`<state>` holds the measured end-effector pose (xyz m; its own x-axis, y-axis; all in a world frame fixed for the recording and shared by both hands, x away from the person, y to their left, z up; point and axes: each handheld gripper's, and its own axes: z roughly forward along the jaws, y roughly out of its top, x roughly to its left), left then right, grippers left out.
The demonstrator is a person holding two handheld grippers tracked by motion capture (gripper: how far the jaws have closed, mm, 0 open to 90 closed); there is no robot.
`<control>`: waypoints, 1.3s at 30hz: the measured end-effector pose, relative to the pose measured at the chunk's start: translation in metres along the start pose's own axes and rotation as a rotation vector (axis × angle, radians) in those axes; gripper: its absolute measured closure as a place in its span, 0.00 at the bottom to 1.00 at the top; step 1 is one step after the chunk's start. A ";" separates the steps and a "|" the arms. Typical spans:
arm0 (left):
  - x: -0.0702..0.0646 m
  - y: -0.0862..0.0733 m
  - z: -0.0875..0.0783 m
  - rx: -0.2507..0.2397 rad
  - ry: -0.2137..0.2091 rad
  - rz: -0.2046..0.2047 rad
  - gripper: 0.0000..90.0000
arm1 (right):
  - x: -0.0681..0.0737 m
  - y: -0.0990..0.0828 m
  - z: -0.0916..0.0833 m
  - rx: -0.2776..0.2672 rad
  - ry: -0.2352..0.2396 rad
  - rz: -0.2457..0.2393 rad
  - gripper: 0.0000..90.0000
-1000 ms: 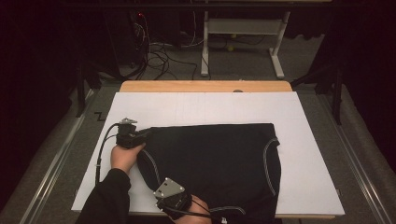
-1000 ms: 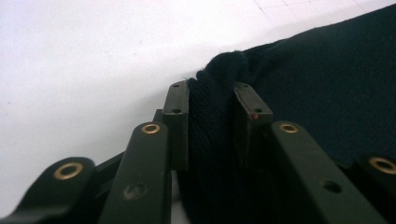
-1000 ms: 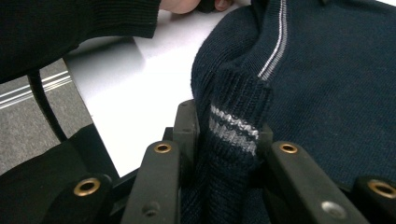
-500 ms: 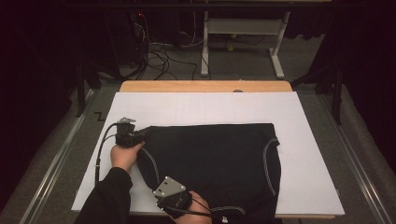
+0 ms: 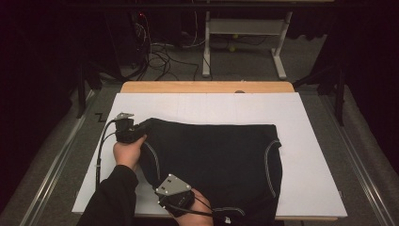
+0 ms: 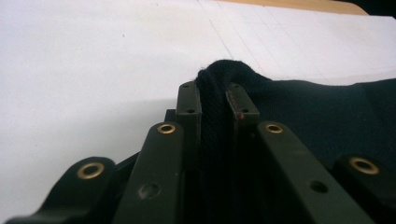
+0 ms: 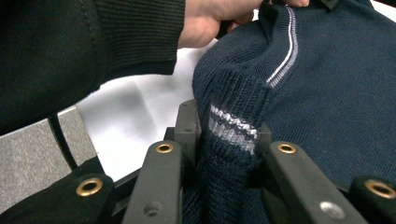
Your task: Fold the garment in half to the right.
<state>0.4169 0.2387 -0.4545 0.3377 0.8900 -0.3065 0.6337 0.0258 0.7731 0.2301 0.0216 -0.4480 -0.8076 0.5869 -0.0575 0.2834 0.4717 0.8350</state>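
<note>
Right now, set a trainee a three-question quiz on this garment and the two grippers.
1. True or false: the left gripper is shut on the dark garment.
2. What does the right gripper pinch? A) a plain edge B) a ribbed edge with a pale stripe C) a cable
3. What does the garment lie on?

Key:
1. True; fabric is pressed between its jaws.
2. B, at the garment's near left corner.
3. A white board on the wooden table.
</note>
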 end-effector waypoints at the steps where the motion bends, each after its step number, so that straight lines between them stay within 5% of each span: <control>1: 0.000 0.001 0.000 -0.005 0.001 -0.003 0.83 | 0.000 0.000 0.000 0.001 0.000 -0.003 0.83; 20: 0.018 0.004 -0.014 -0.052 0.013 0.009 0.83 | 0.006 0.020 0.009 -0.023 0.012 -0.035 0.83; 39: 0.041 0.004 -0.036 -0.063 0.055 0.017 0.83 | 0.027 0.036 0.029 -0.030 0.042 -0.070 0.83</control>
<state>0.4080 0.2921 -0.4439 0.3081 0.9142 -0.2634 0.5824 0.0377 0.8120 0.2337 0.0734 -0.4358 -0.8458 0.5252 -0.0937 0.2105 0.4900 0.8459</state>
